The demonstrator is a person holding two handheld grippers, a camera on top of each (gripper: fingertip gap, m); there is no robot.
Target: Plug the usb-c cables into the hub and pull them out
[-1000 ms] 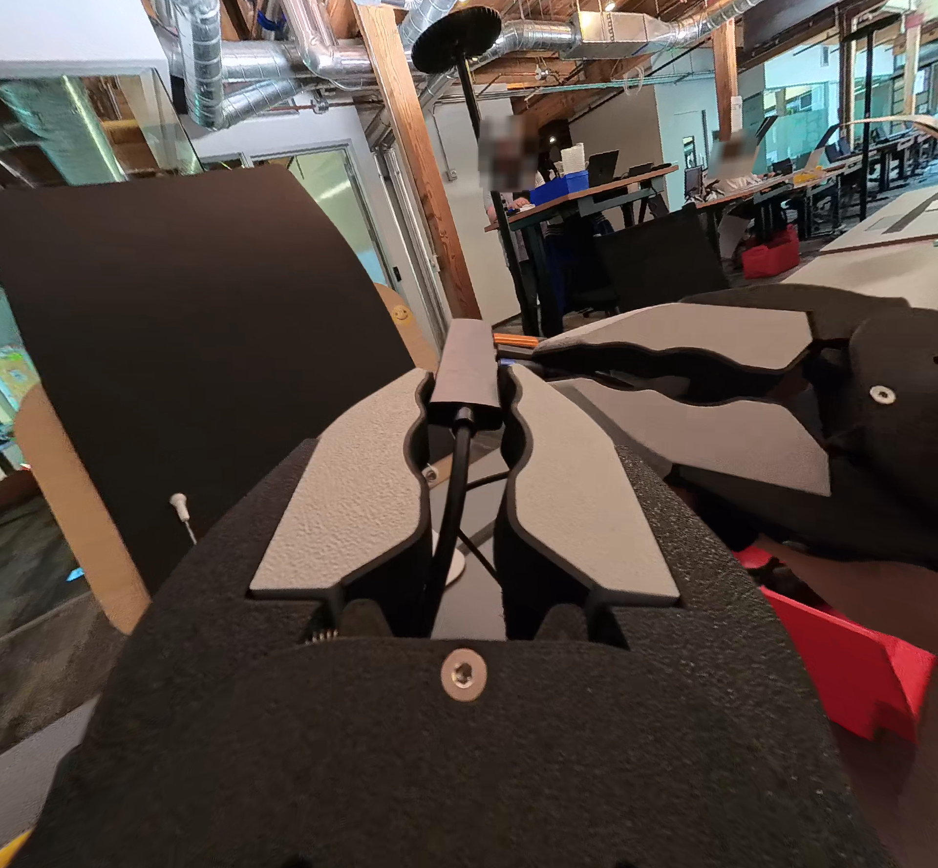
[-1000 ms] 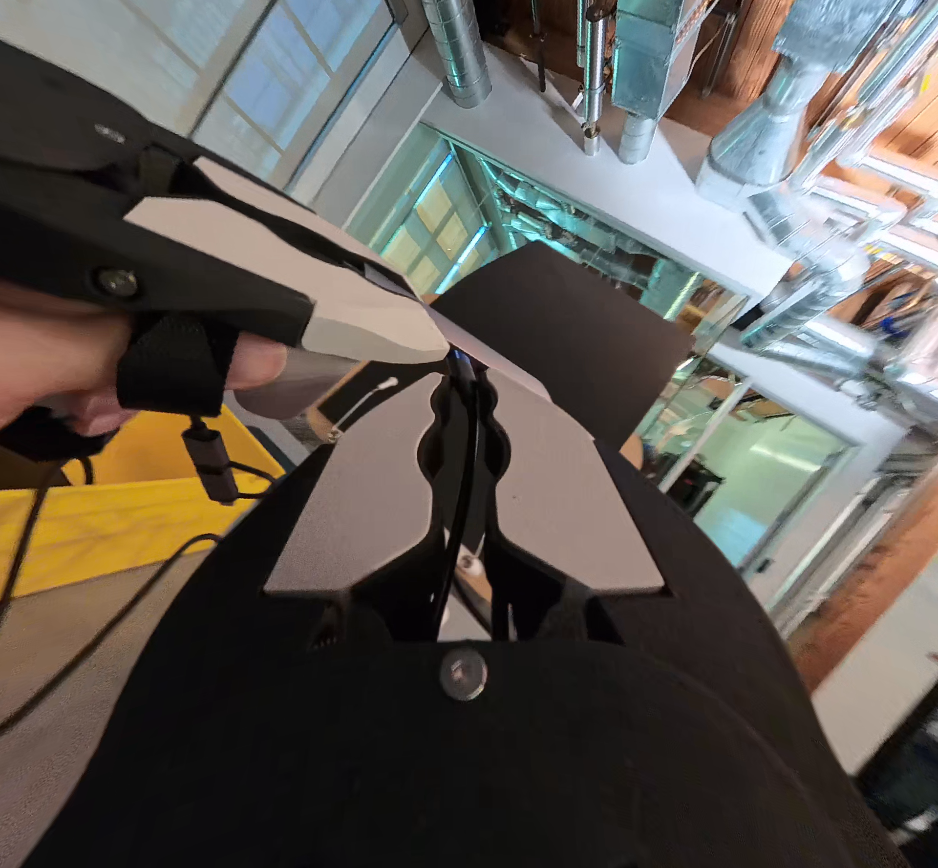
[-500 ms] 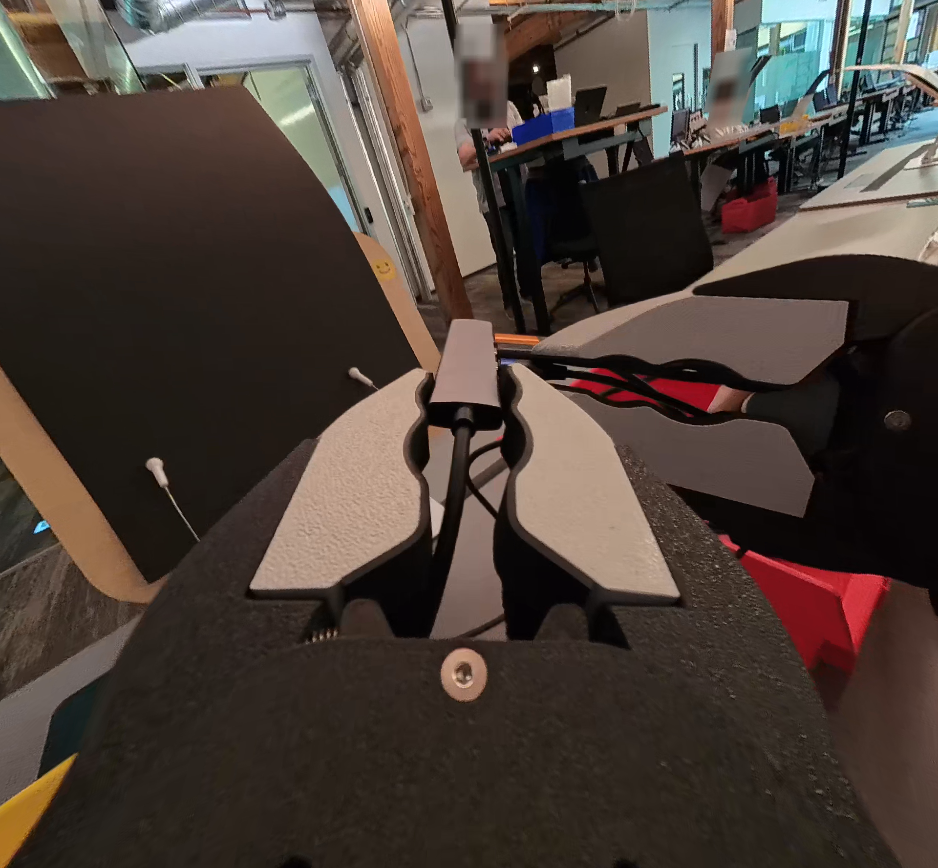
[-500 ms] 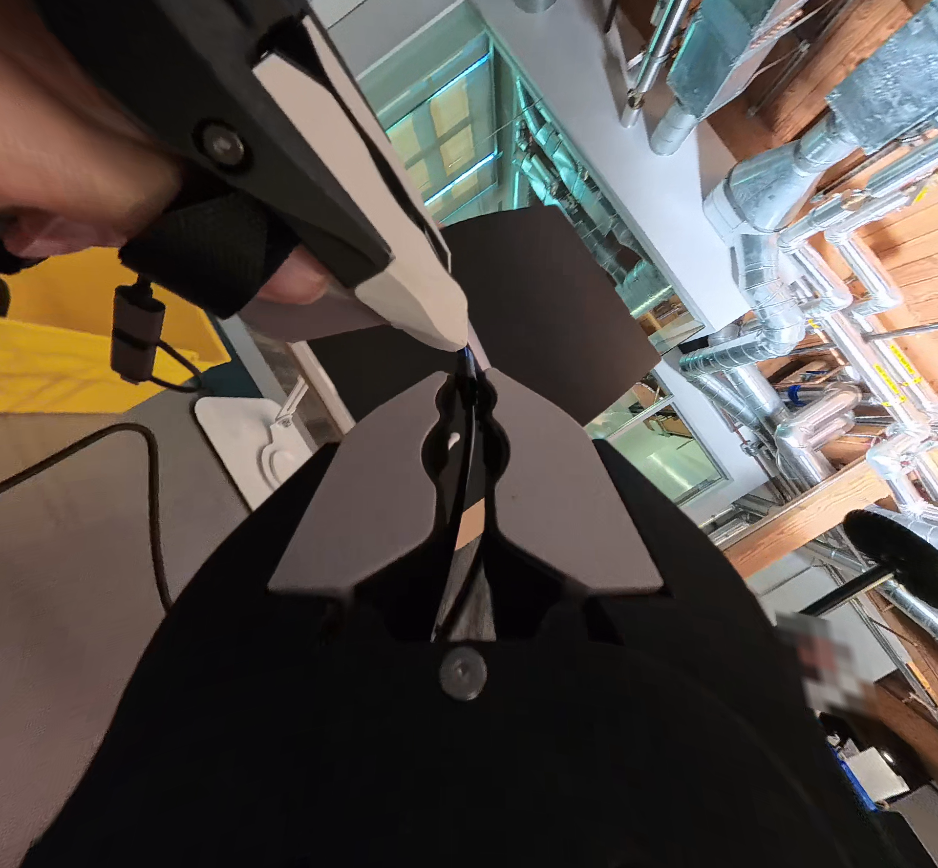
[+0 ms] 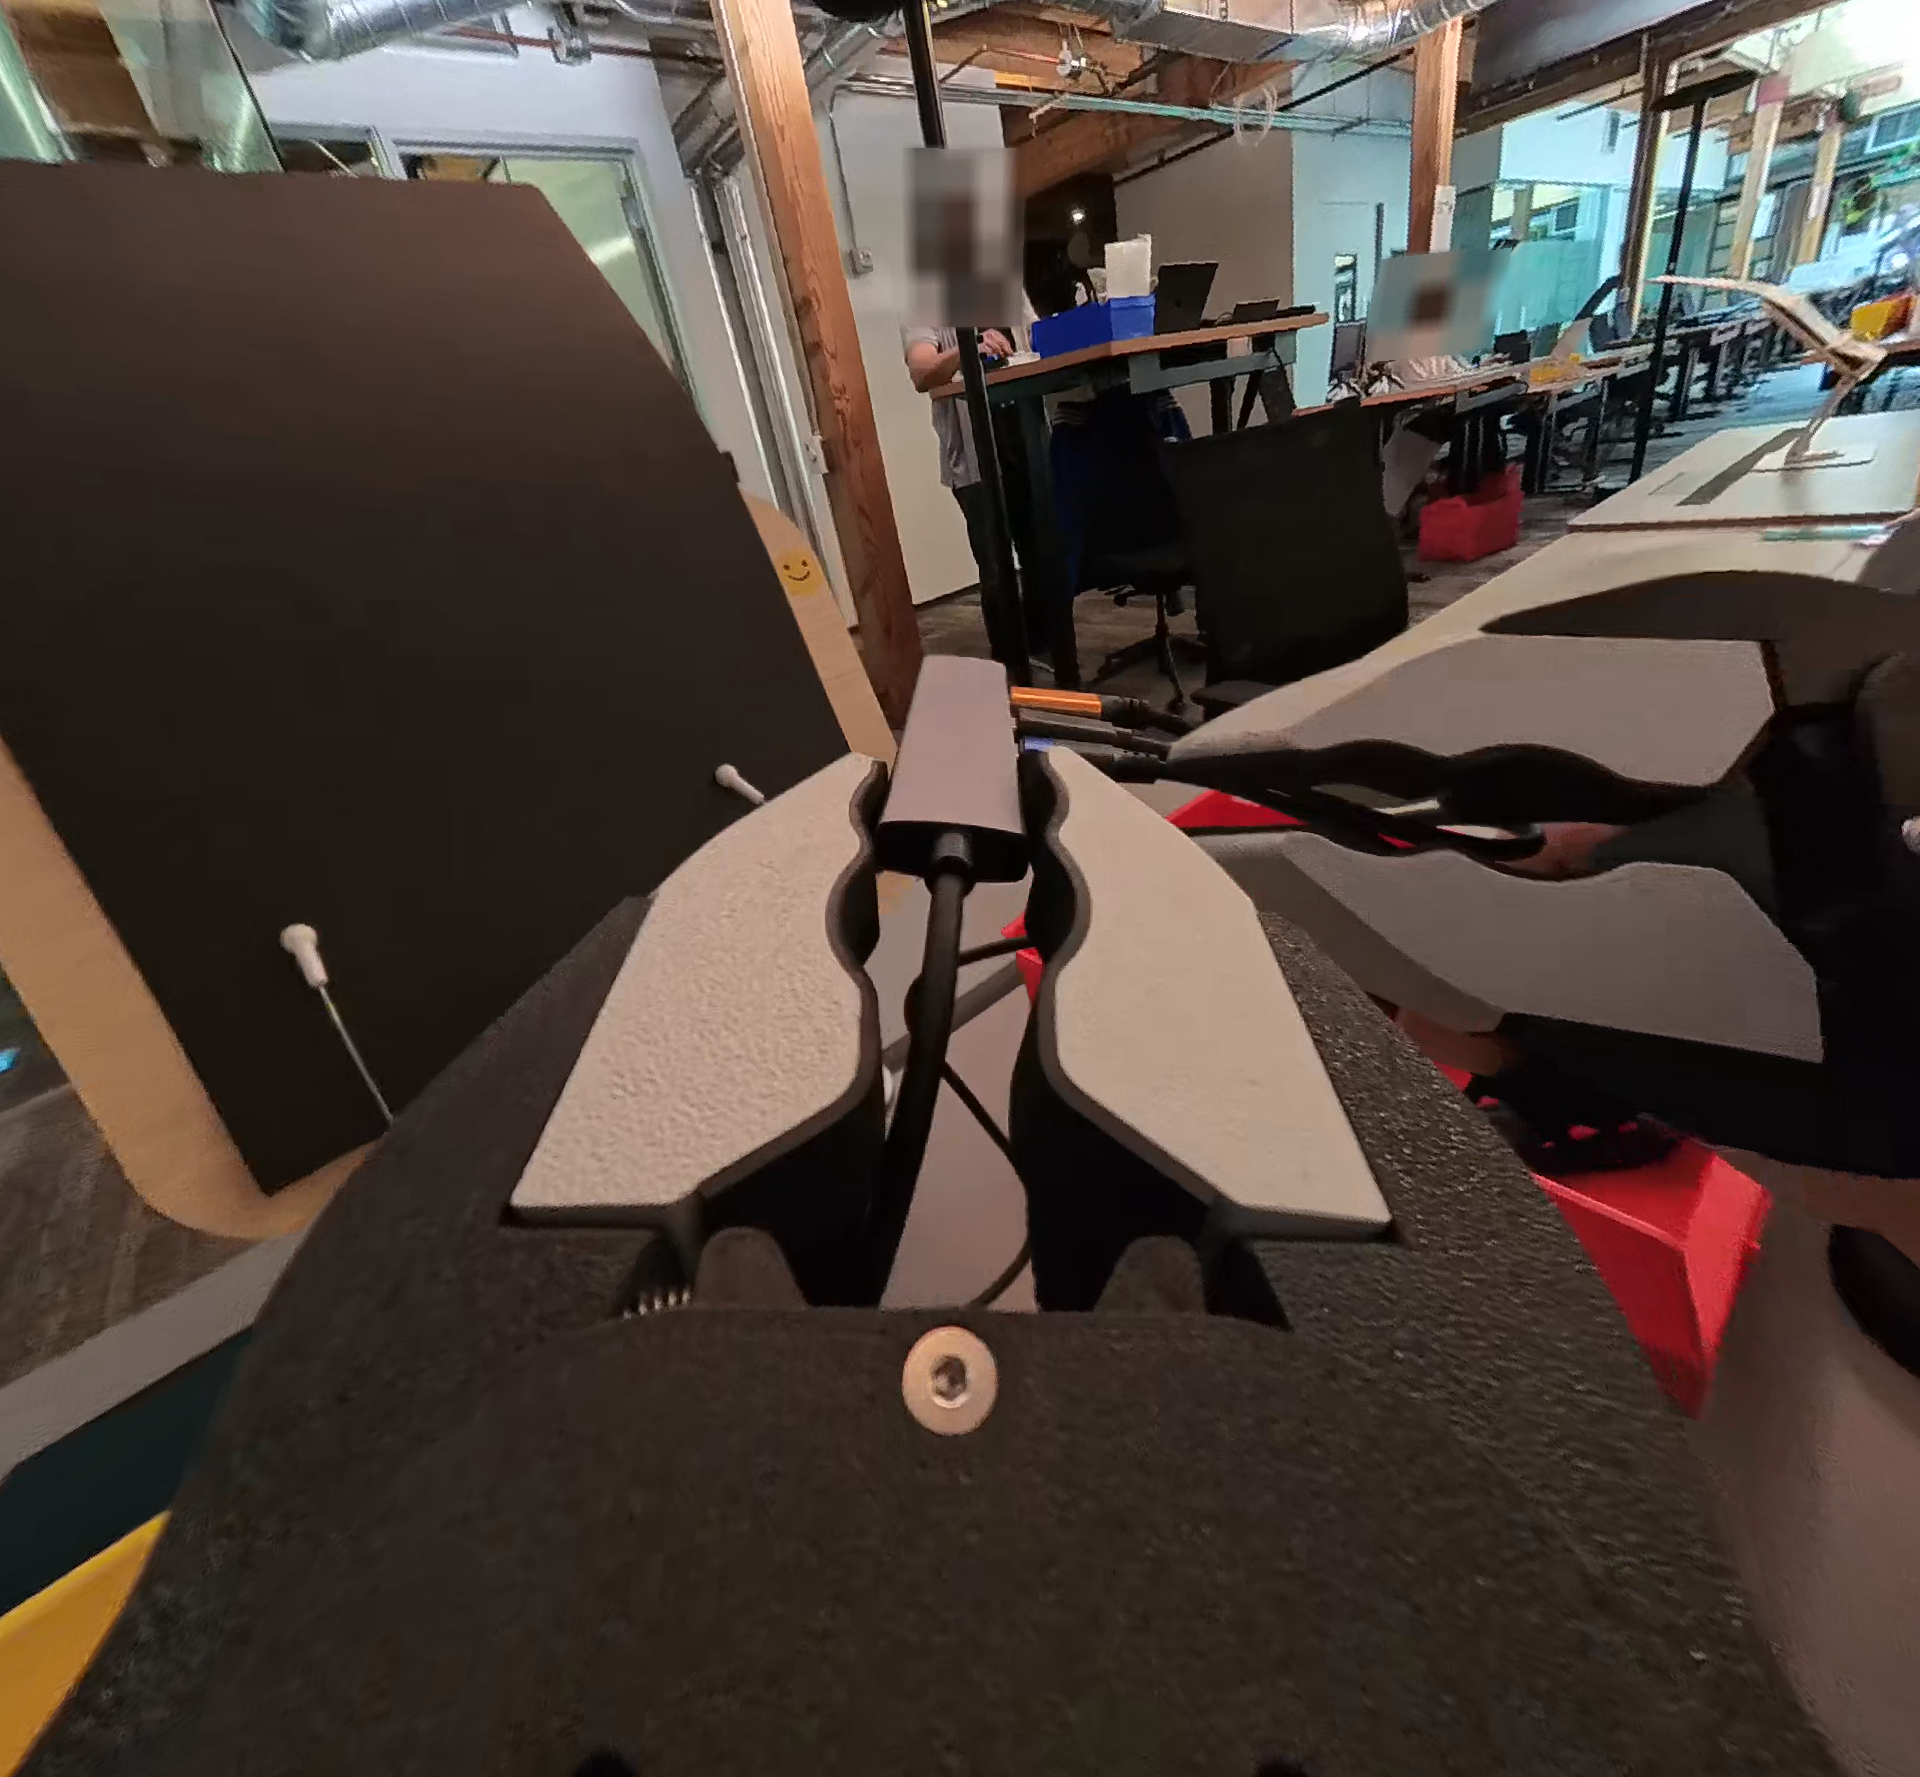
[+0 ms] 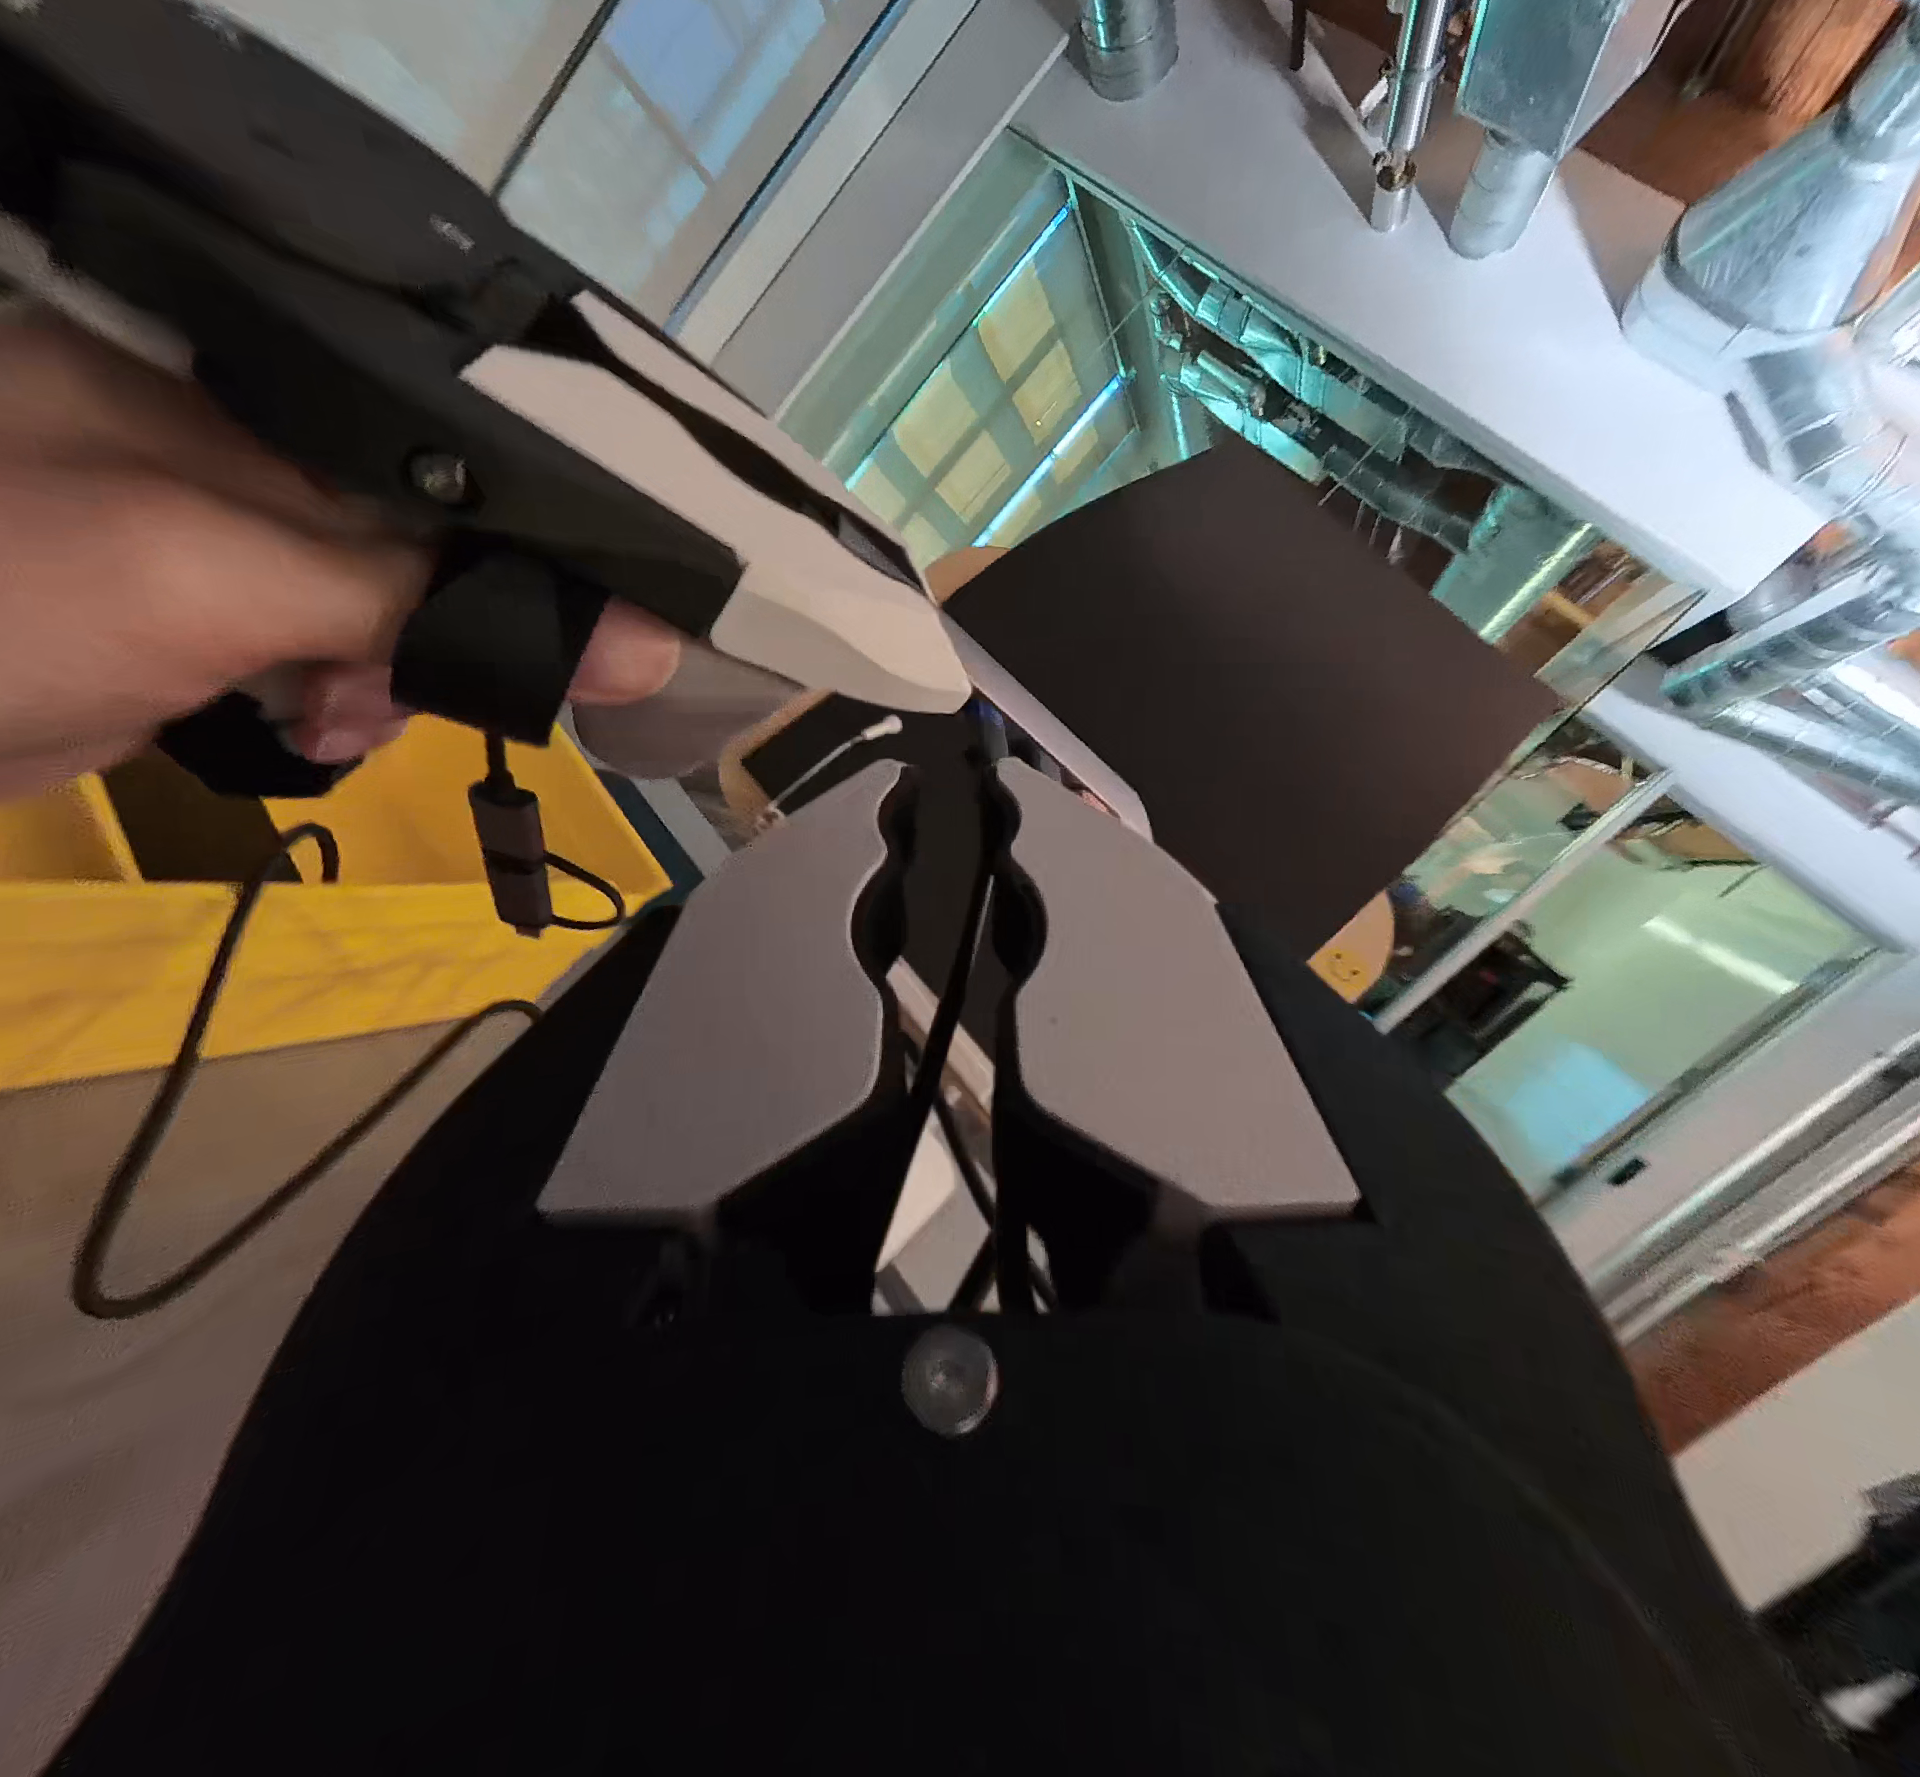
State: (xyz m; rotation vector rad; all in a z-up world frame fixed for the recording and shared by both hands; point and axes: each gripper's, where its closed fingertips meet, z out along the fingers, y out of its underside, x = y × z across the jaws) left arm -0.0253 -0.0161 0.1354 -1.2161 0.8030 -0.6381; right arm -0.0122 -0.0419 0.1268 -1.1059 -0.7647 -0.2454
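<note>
In the left wrist view my left gripper (image 5: 954,792) is shut on a dark grey hub (image 5: 951,740) and holds it up off the table. The hub's own black cable (image 5: 935,958) runs back between the fingers. An orange plug (image 5: 1055,701) and a black plug (image 5: 1086,735) sit in the hub's right side. My right gripper (image 5: 1195,787) comes in from the right, shut on a thin black usb-c cable (image 5: 1351,797) whose end meets the hub by a small blue light. In the right wrist view my right gripper (image 6: 956,777) pinches that cable (image 6: 971,896), tips against the hub (image 6: 1049,725).
A black board on a wooden backing (image 5: 364,584) stands close on the left, with white cable tips (image 5: 301,948) poking out. A red block (image 5: 1662,1260) lies under the right gripper. A yellow bin (image 6: 312,958) and a dangling plug (image 6: 509,854) show at left. A person stands at far desks. Only a small space, under 4 cm, lies between the two pairs of fingers. The red block (image 5: 1662,1260) is about 25 centimetres from both grippers' fingertips.
Both views have tilted and swung while the grippers stayed closed on the hub and the cable. The right gripper's tips now sit slightly farther from the hub, so the plugs show more.
</note>
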